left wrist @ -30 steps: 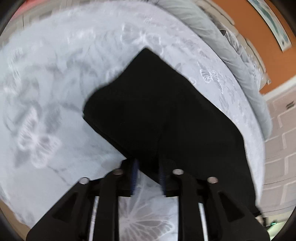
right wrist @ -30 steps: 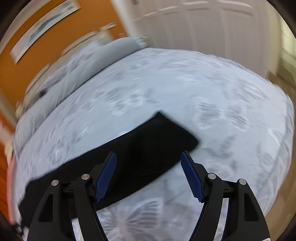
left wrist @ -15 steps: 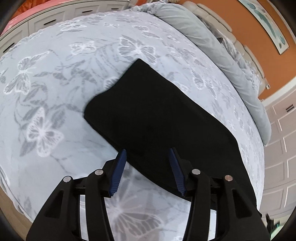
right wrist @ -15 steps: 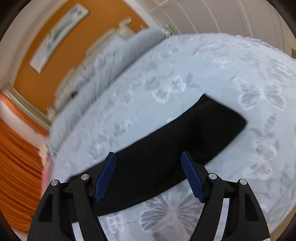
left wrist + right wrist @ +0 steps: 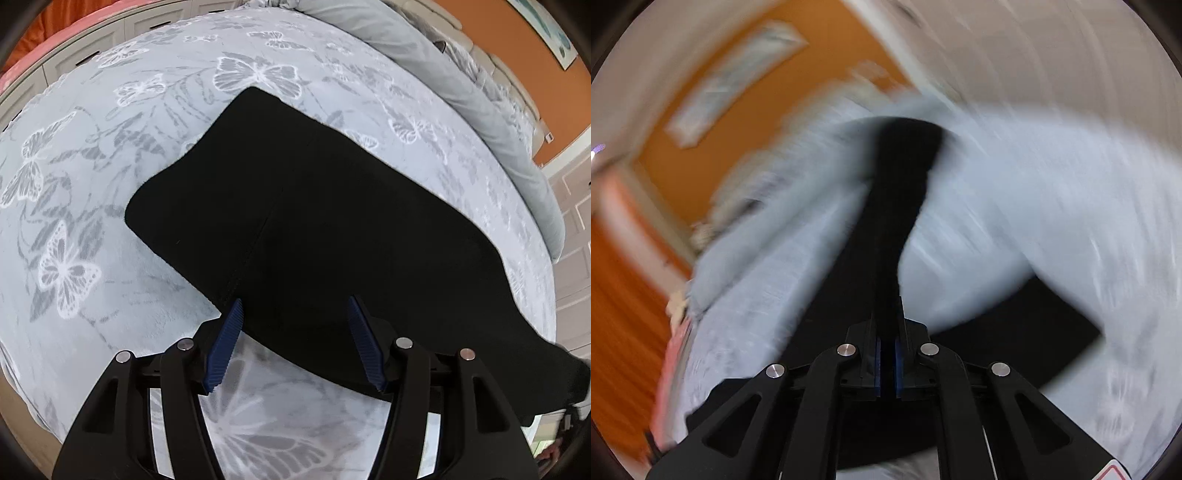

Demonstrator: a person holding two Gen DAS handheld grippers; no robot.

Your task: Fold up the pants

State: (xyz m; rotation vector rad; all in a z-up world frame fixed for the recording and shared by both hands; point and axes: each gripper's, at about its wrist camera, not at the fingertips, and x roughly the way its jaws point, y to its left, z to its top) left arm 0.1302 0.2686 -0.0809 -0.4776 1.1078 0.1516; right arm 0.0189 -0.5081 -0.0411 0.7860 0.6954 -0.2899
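left wrist: steeply down, close over pants (image 5: 314,221) | right wrist: shallower, blurred | shared: pants, bed (image 5: 92,184)

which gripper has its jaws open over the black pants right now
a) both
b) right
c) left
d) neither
c: the left gripper has its blue pads spread apart above the edge of the black pants, pressing on nothing, its jaws having just been opening, while the right gripper is shut with a strip of the pants' fabric pinched between its pads.
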